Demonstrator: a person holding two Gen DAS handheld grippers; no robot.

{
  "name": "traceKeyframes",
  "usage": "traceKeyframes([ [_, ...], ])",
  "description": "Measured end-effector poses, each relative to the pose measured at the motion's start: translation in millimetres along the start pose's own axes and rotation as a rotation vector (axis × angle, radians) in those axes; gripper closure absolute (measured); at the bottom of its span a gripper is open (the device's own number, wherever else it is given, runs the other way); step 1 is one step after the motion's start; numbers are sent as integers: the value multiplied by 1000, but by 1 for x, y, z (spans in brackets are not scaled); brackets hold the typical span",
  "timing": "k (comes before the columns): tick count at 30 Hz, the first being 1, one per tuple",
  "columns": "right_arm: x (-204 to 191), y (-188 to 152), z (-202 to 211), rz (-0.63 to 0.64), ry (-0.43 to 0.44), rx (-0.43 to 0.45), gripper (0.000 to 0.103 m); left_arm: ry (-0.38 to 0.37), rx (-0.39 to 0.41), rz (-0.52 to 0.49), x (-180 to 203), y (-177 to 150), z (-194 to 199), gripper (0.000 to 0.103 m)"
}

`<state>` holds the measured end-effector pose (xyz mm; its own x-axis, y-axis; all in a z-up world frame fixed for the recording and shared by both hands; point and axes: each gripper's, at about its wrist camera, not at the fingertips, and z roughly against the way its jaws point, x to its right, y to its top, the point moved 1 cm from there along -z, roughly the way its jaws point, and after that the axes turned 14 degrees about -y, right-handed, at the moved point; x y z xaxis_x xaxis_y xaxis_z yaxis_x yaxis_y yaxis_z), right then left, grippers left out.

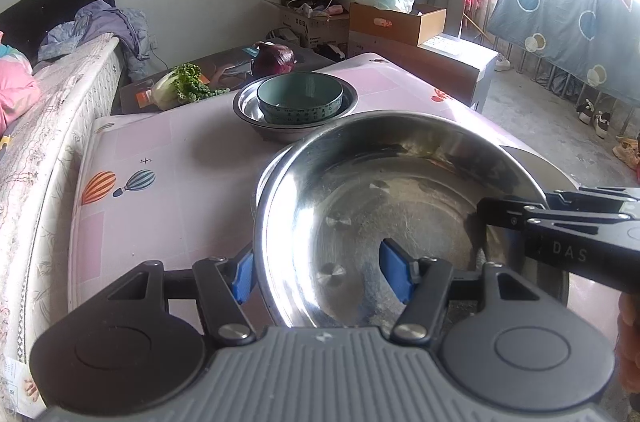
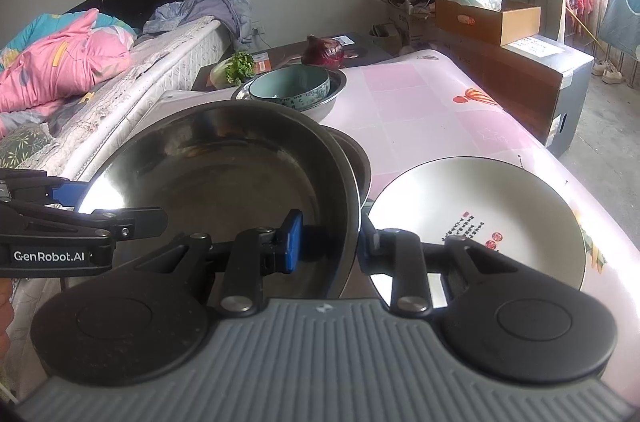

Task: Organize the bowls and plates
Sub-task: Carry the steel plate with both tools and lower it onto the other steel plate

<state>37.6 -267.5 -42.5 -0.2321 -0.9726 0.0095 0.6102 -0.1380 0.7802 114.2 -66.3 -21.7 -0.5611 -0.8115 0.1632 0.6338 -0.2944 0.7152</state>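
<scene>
Basin point(image 1: 384, 222) held off table point(image 1: 168, 158) w/ both grippers, left point(image 1: 320, 272) & right point(image 2: 326, 242), jaws clamped on opposite rims, prob. to nest in far basin point(image 1: 294, 102).

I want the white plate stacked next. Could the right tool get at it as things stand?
Probably not yet: the right tool is shut on the steel basin's rim. The white plate lies uncovered beside it.
</scene>
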Motion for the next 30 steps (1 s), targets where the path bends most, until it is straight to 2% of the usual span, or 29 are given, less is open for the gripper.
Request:
traceKeyframes([
  [13, -1, 19, -55, -3, -13, -77, 76, -52, -89, 79, -25, 11, -38, 39],
  [25, 0, 27, -82, -17, -16, -104, 75, -67, -84, 88, -33, 21, -46, 39],
  [28, 0, 31, -86, -17, -20, -105, 71, -67, -80, 93, -34, 22, -44, 38],
  [30, 0, 32, -87, -21, -24, -105, 64, -63, -77, 95, -34, 22, -42, 38],
])
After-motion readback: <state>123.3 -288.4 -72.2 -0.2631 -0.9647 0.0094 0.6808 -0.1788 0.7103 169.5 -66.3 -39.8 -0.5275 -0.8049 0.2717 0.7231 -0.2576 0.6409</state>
